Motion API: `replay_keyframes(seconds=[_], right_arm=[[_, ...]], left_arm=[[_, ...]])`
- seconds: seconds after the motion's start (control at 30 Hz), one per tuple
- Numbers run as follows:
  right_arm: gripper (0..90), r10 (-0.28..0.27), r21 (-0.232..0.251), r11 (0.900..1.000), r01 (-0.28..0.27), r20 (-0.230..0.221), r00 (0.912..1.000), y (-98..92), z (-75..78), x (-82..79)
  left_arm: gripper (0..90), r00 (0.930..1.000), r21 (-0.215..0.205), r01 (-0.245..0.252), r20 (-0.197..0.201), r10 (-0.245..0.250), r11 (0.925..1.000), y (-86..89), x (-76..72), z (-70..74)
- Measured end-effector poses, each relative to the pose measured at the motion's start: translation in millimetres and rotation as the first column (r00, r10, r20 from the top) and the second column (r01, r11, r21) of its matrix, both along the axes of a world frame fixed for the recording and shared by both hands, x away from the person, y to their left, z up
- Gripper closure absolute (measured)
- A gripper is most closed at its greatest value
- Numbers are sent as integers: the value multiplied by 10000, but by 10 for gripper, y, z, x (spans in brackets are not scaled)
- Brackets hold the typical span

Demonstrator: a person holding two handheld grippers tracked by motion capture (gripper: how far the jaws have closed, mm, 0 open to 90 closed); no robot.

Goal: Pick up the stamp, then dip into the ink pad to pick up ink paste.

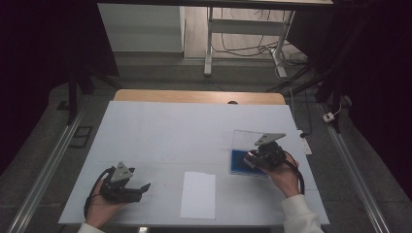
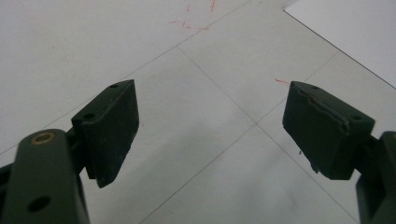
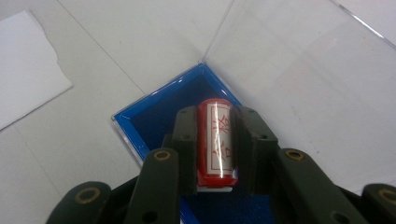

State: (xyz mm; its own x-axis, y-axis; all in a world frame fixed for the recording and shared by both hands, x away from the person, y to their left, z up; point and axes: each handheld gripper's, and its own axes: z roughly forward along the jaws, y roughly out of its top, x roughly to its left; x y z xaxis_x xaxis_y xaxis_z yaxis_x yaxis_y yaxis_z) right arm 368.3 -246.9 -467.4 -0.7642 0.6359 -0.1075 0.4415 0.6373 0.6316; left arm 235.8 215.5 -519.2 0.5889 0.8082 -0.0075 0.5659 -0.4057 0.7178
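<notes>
A red and white cylindrical stamp [image 3: 215, 140] lies lengthwise between the jaws of my right gripper [image 3: 215, 119], which is shut on it. Under the stamp is a blue ink pad [image 3: 159, 114] in a clear case, with the case's transparent lid [image 3: 299, 65] open beyond it. In the high view my right gripper [image 1: 260, 156] sits over the blue ink pad [image 1: 239, 161] at the table's right. My left gripper [image 1: 144, 188] rests near the front left of the table; its jaws stand wide apart over bare tabletop [image 2: 205, 116], nothing between them.
A white sheet of paper [image 1: 198, 194] lies at the table's front middle, between the two hands; its corner [image 2: 355, 28] shows ahead of the left gripper. The white table cover [image 1: 170, 131] has thin grid lines. A metal frame [image 1: 243, 29] stands beyond the table.
</notes>
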Motion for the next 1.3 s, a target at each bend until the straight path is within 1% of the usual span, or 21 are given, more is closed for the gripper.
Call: replay_keyframes(seconds=[0.07, 0.1, 0.13, 0.17, 0.2, 0.23, 0.3, 0.33, 0.43, 0.63, 0.8, 0.93, 1.03, 1.07, 1.2, 1.3], right_arm=[[705, 7, 69, 10000, -7, 25, 10000, 1, 11, -10], [705, 21, 189, 9998, -22, 38, 10000, -6, 25, -14], [705, 12, 442, 9990, -20, 180, 9998, -23, 65, -23], [705, 12, 442, 9990, -20, 180, 9998, -23, 65, -23], [705, -44, 611, 9981, 29, 244, 9997, -42, 112, -40], [705, -44, 611, 9981, 29, 244, 9997, -42, 112, -40], [705, 7, 872, 9962, -34, 309, 9995, -60, 153, -50], [704, 13, 946, 9955, -40, 289, 9996, -67, 178, -60], [704, 79, 1209, 9926, -132, 439, 9990, -79, 248, -80], [704, 104, 1443, 9893, -206, 716, 9974, -88, 379, -122], [704, 189, 1374, 9901, -300, 818, 9965, -85, 443, -135], [704, 302, 1239, 9915, -400, 804, 9963, -60, 440, -127], [704, 292, 1105, 9932, -358, 609, 9977, -38, 413, -103], [704, 285, 964, 9948, -336, 539, 9981, -31, 403, -93], [704, 230, 672, 9974, -245, 232, 9995, -5, 333, -37], [704, 213, 444, 9988, -218, 115, 9997, 9, 283, 9]], left_arm=[[190, 10000, -16, 3, 18, -3, 10000, 2, -1, 1], [190, 10000, -26, 0, 26, 0, 10000, 4, -1, 2], [191, 10000, -31, -15, 30, 15, 10000, 6, -1, 2], [191, 10000, -39, -28, 45, 29, 10000, 7, 0, 1], [192, 10000, -30, -22, 37, 22, 10000, 10, 3, 2], [192, 10000, -25, -22, 33, 22, 10000, 12, 4, 2], [193, 10000, -28, -37, 32, 37, 10000, 12, 7, 1], [193, 10000, -28, -21, 31, 21, 10000, 12, 6, 1], [195, 10000, -48, -33, 45, 33, 10000, 12, 0, 3], [197, 10000, -64, -45, 53, 45, 10000, 20, -2, 5], [196, 9999, -70, -122, 59, 123, 9999, 24, 2, 4], [196, 9999, -76, -115, 68, 116, 9999, 23, -5, 4], [196, 9999, -102, -135, 86, 136, 9999, 25, -9, 8], [196, 9998, -99, -153, 97, 154, 9998, 24, -9, 7], [196, 9999, -69, -108, 87, 109, 9999, 19, -9, 7], [196, 9999, -49, -102, 92, 103, 9999, 13, -10, 6]])
